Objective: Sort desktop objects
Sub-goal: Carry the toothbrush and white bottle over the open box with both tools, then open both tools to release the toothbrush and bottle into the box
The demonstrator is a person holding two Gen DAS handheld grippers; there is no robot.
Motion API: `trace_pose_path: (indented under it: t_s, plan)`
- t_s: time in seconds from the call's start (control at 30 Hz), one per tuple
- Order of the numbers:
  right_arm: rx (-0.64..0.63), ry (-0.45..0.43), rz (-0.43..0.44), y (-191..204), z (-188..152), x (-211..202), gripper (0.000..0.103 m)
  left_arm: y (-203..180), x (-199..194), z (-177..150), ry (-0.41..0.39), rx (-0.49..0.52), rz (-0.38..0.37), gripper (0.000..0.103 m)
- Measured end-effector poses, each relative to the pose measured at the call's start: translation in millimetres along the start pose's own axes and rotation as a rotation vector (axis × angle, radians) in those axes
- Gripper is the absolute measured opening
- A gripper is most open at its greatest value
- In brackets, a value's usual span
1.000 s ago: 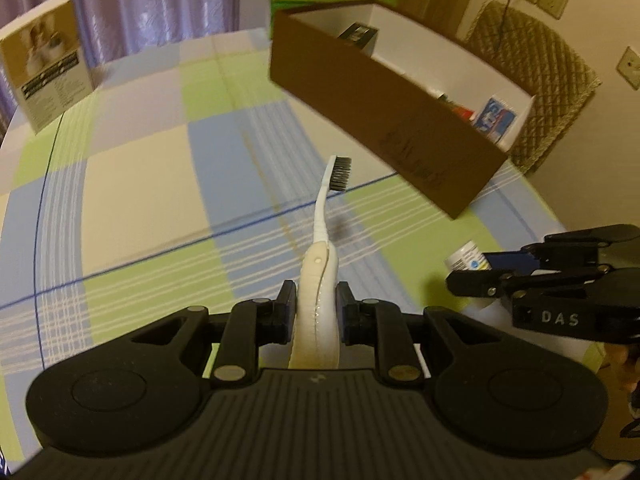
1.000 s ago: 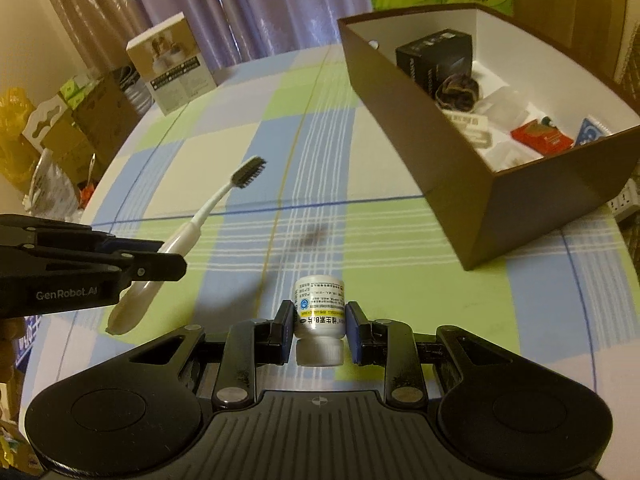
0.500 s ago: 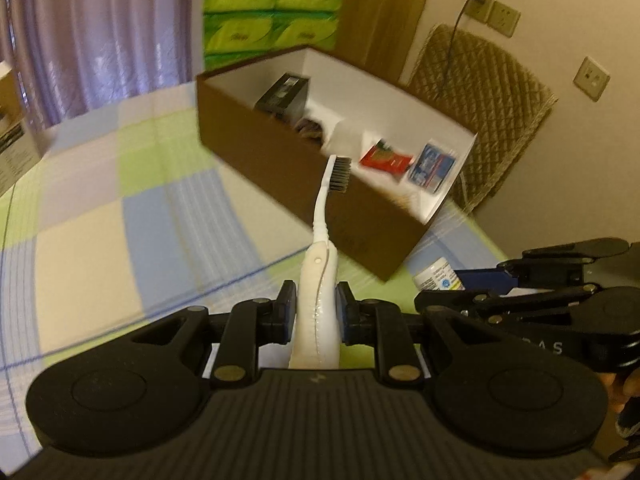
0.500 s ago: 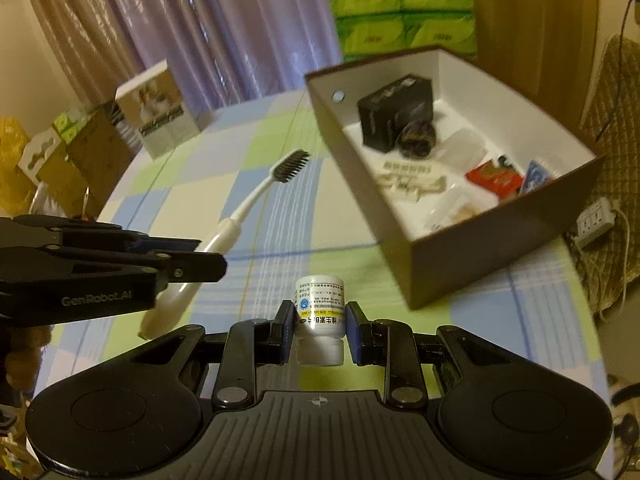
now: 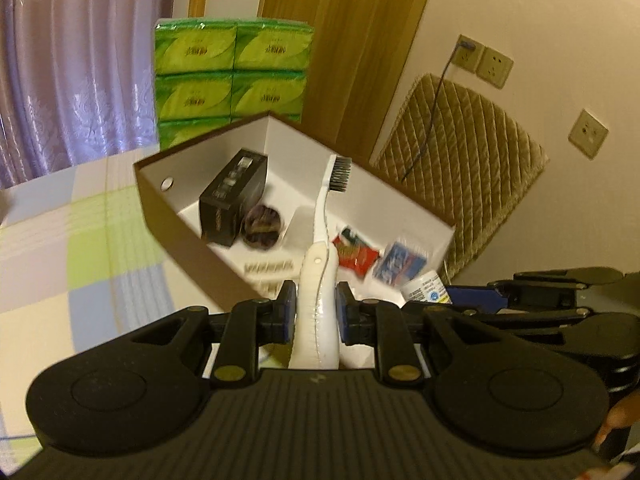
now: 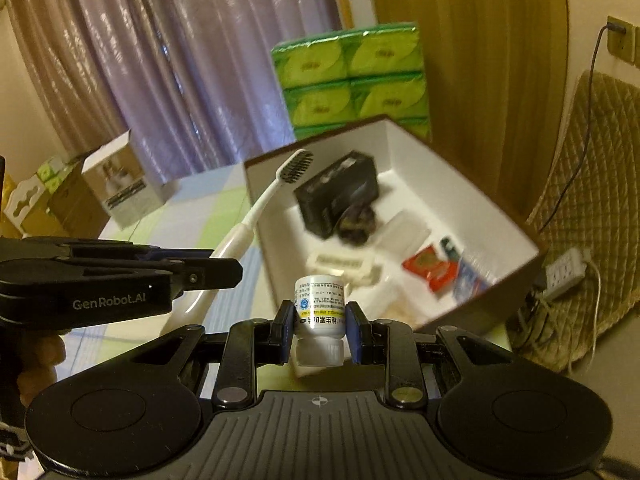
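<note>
My left gripper [image 5: 317, 312] is shut on the handle of a white toothbrush [image 5: 325, 232], whose dark bristles point up over the open brown box [image 5: 188, 236]. In the right wrist view the toothbrush [image 6: 264, 204] slants across the box's left wall [image 6: 272, 256]. My right gripper [image 6: 319, 330] is shut on a small white medicine bottle [image 6: 320, 308], held just short of the box's near corner. That bottle [image 5: 426, 290] also shows at the right of the left wrist view, beside the right gripper's black body. The box holds a black carton [image 5: 232, 200], a red packet [image 5: 354, 254] and a blue packet [image 5: 402, 266].
Green tissue packs [image 5: 232, 76] are stacked behind the box, before a purple curtain [image 5: 76, 60]. A white carton [image 6: 120, 188] stands at the table's far left. A quilted chair [image 5: 460, 160] and a power strip [image 6: 566, 270] lie to the right. The checked tablecloth [image 5: 80, 248] spreads left.
Both grippers have lifted and moved forward toward the box, which now fills the middle of both views. The toothbrush head has come over the box. Neither grip has changed.
</note>
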State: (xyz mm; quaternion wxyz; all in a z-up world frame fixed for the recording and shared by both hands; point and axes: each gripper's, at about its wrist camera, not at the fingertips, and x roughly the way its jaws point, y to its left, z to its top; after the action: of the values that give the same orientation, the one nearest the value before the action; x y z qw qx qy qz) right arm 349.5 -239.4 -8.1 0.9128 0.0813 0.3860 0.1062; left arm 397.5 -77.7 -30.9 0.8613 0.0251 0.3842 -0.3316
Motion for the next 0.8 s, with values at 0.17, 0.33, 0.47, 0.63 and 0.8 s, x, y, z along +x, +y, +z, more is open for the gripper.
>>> trace_pose_path:
  t_s: [0.17,0.33,0.47,0.63,0.8]
  plan:
    - [0.015,-0.007,-0.009,-25.8,21.7,15.7,0.024,-9.3,26.5,24.5,-0.008,-0.045,-0.019,0.017]
    - [0.011,-0.001,-0.02,-45.3,38.4,30.9,0.024,-11.5,57.2,40.1,0.018,-0.095,-0.032,0.017]
    - [-0.005,0.025,-0.031,-56.7,44.5,45.5,0.024,-4.6,80.3,43.3,0.048,-0.167,-0.03,0.017]
    - [-0.011,0.068,-0.037,-67.4,42.3,64.3,0.024,-0.3,104.3,31.7,0.101,-0.212,-0.03,0.017]
    - [-0.016,0.109,-0.038,-73.8,38.0,80.0,0.024,5.6,123.6,17.4,0.164,-0.25,0.003,0.017]
